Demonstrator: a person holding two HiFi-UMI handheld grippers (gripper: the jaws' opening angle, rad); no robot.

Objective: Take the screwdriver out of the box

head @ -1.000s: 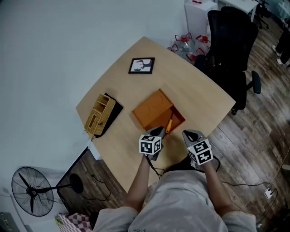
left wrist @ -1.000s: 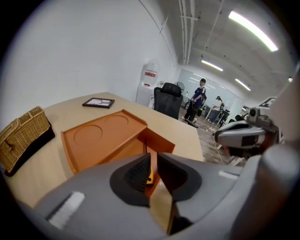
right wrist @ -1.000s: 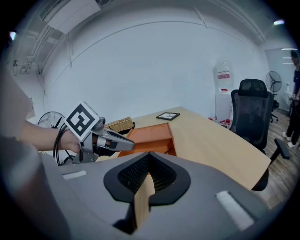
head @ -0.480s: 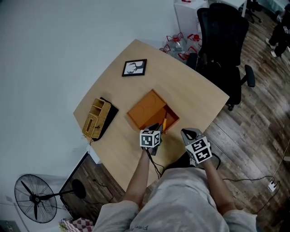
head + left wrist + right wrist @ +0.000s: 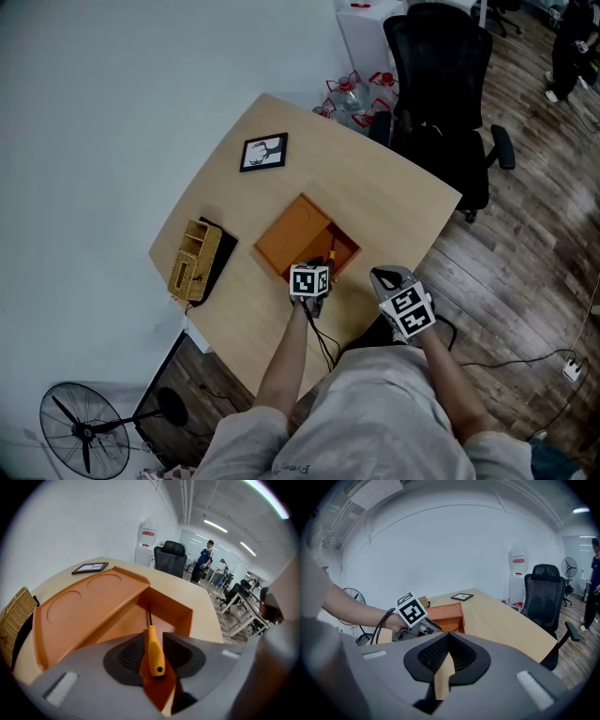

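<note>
Screwdriver [image 5: 154, 656], with a smooth yellow handle and thin black shaft, lying inside the open compartment of the orange box [image 5: 93, 606], whose flat panel bears two round recesses. The left gripper [image 5: 153, 637] points steeply down, its ribbed dark jaws just opened wide and straddling the handle without pressing it, a stance suited to closing on it. The right gripper [image 5: 448, 637], closed and empty, is held aside above the pale wooden table [image 5: 375, 187].

— Any lettering legible?
— None. Cubes on the left gripper [image 5: 153, 641] and right gripper [image 5: 446, 641] carry black-and-white square markers: patterns, no characters.
— The red label on the white water dispenser [image 5: 146, 545]?
— Too small to read. Black-framed picture [image 5: 263, 152] near the pale wooden table's [image 5: 384, 187] far edge: a drawing, no words. Faint print on the person's grey shirt [image 5: 375, 412]: cut by the frame, unreadable.
</note>
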